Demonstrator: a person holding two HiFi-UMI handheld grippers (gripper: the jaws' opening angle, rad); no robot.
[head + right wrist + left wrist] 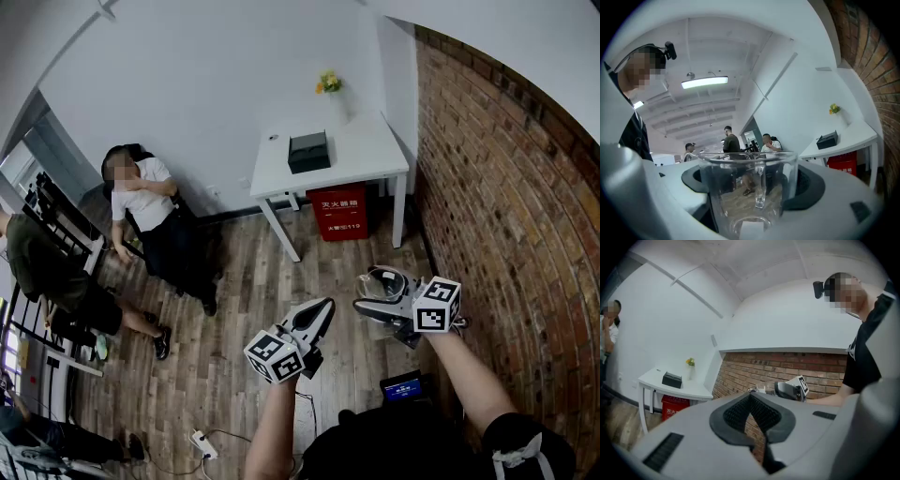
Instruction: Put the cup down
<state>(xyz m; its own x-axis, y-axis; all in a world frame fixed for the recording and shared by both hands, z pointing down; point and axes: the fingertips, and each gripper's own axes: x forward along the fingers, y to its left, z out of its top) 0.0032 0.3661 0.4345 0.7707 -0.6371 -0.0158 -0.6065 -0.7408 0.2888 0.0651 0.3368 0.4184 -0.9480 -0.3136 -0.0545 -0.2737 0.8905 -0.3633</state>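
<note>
We see a white table (pixel 370 150) in the corner, where a white wall (pixel 206 84) meets a brick wall (pixel 511 206). A black box (pixel 308 152) sits on the table. Behind it, near the back edge, stands a vase (pixel 336 105) with yellow flowers (pixel 328 82). A red box (pixel 338 212) stands under the table. The floor (pixel 253 300) is made of wood planks. Left of the table, a person in a white shirt (pixel 150 206) sits by the white wall. Further left is a person in a dark shirt (pixel 52 277), with one leg stretched out. A white plug strip (pixel 202 442) lies on the floor near us.
</note>
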